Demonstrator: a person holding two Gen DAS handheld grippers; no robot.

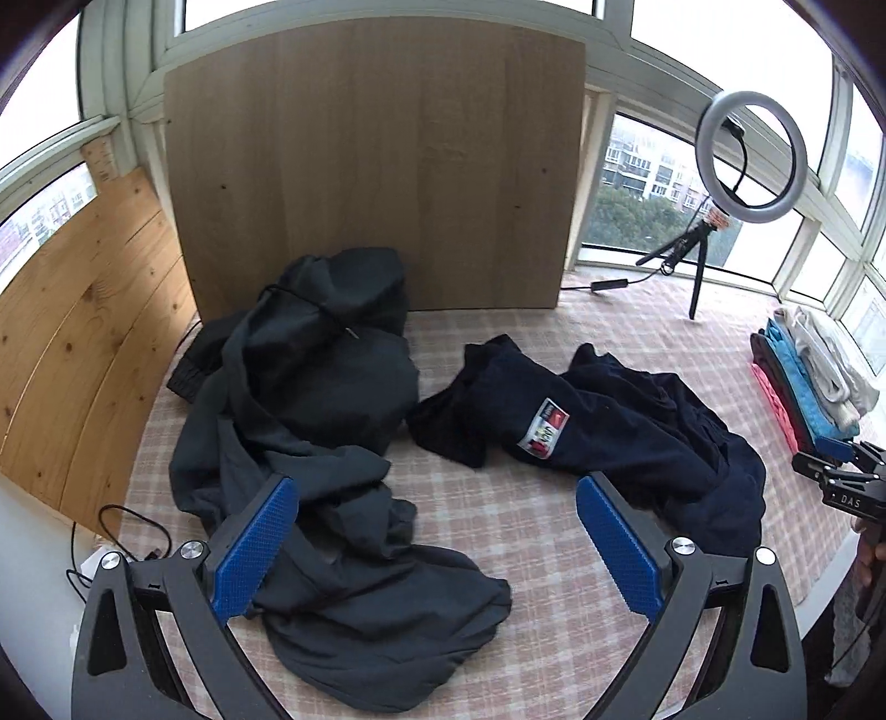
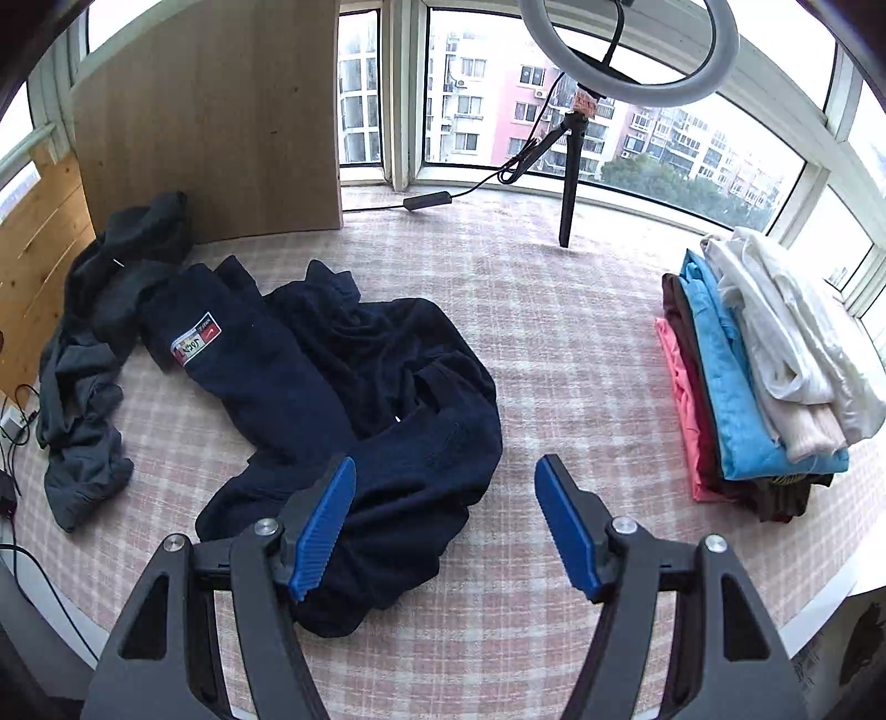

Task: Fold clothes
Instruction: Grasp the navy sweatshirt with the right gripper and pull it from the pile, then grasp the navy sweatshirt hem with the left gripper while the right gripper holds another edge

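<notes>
This was a home, a glazed bay-window nook high up in a flat. A checked pink cloth [image 2: 554,332] covered the wide sill. Behind it, curved windows [image 2: 637,138] looked out on apartment blocks and treetops. On the cloth near the glass stood a ring light [image 2: 628,50] on a small tripod; to its left leaned a wooden board [image 1: 376,166], and to its right lay a stack of folded clothes [image 2: 758,365].
</notes>
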